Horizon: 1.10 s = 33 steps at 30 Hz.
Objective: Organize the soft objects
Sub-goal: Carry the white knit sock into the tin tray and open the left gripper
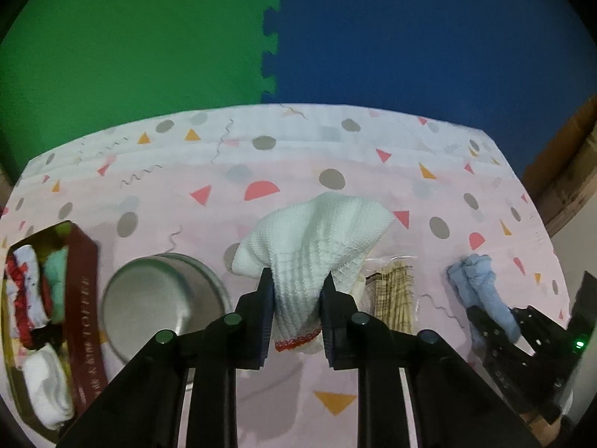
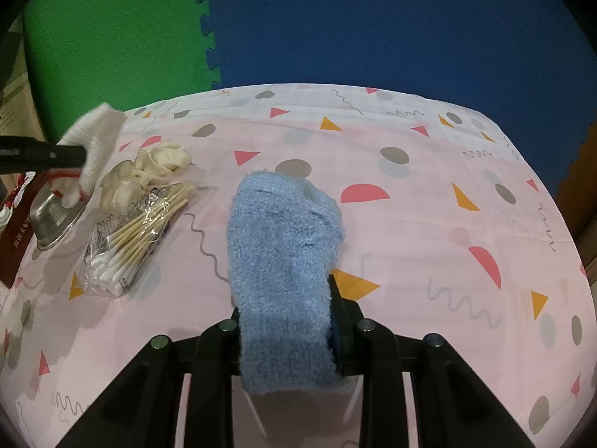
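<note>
My left gripper (image 1: 297, 298) has its jaws pinching a white sock (image 1: 317, 231), held up above the tabletop (image 1: 429, 186) between a steel bowl (image 1: 164, 295) and a bag of cotton swabs (image 2: 134, 239). My right gripper (image 2: 287, 321) has its jaws clamped on a blue sock (image 2: 283, 246). A dark red box (image 1: 80, 298) holding folded socks sits far left, beside the bowl.

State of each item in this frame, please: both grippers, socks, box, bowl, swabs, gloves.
left gripper: shut on white sock, lifted
right gripper: shut on blue sock
red box: open, holding rolled socks
metal bowl: upright
cotton swabs: bagged, lying flat
latex gloves: crumpled
</note>
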{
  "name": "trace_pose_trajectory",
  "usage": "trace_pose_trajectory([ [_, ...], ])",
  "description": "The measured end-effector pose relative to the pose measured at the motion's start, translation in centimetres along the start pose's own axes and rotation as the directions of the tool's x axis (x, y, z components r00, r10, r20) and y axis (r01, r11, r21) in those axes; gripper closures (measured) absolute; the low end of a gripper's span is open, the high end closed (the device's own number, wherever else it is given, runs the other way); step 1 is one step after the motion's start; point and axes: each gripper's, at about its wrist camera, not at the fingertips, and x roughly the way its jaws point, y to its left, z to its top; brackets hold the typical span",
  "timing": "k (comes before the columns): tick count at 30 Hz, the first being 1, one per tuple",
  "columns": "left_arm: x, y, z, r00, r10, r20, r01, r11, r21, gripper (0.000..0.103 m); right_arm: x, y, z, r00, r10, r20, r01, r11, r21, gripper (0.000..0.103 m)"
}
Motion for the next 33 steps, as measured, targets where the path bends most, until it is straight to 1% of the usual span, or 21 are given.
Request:
trace_pose_trajectory([
  [6,-3.5,1.7,-0.1,0.999,0.031,0.029,-0.030,0.999,-0.021,0.083,0.0,0.0,0.0,1.000,-0.002,0.000,0.002,1.000,-0.002,0.075],
  [10,-5.8,3.7,-0.2,0.998,0.059,0.038,-0.056,0.997,-0.053,0.083,-0.1,0.0,0.0,1.000,-0.003,0.000,0.003,1.000,-0.002,0.075],
  [14,-7.5,5.9,-0.5,0.993,0.104,0.050,-0.100,0.992,-0.073,0.083,0.0,0.0,0.0,1.000,-0.004,0.000,0.004,1.000,-0.004,0.075],
  [18,-9.1,8.9,-0.9,0.986,0.157,0.060,-0.150,0.983,-0.105,0.083,0.1,0.0,0.0,1.000,-0.006,-0.001,0.006,1.000,-0.006,0.075],
  [26,-11.2,16.0,-2.2,0.958,0.284,0.049,-0.270,0.945,-0.185,0.083,0.0,0.0,0.0,1.000,-0.006,0.000,0.006,1.000,-0.006,0.075],
  [28,-11.3,17.6,-2.4,0.948,0.315,0.042,-0.301,0.932,-0.203,0.083,0.0,0.1,0.0,1.000,-0.008,0.000,0.008,1.000,-0.008,0.075],
  [33,-10.4,20.0,-2.4,0.934,0.355,0.029,-0.340,0.913,-0.227,0.083,0.1,0.1,0.0,1.000,-0.010,0.000,0.010,1.000,-0.010,0.075],
])
